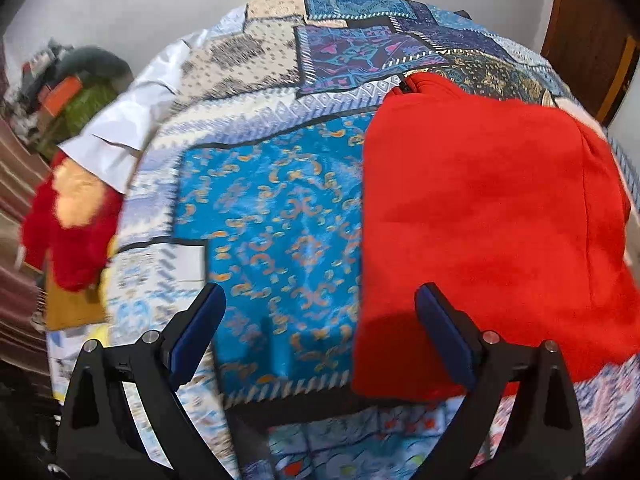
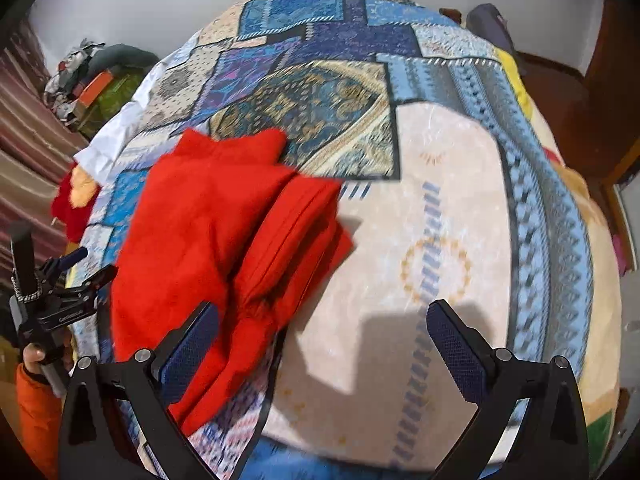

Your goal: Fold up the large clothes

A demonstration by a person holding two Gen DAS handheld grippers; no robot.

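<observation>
Red garment point(image 1: 492, 220) lies folded on the patchwork bedspread point(image 1: 280, 220) under my left gripper point(image 1: 320, 312) and right gripper point(image 2: 324, 328), both wide open and empty. Beyond, its loose right-hand layers point(image 2: 296, 232) could slide apart if I snag only the top one.

A bright red fleece garment point(image 1: 492, 224) is seen folded into a thick, roughly rectangular bundle, filling the right half of the left wrist view. In the right wrist view it point(image 2: 216, 248) is spread across the left-centre, with stacked folded edges shown along its right side
</observation>
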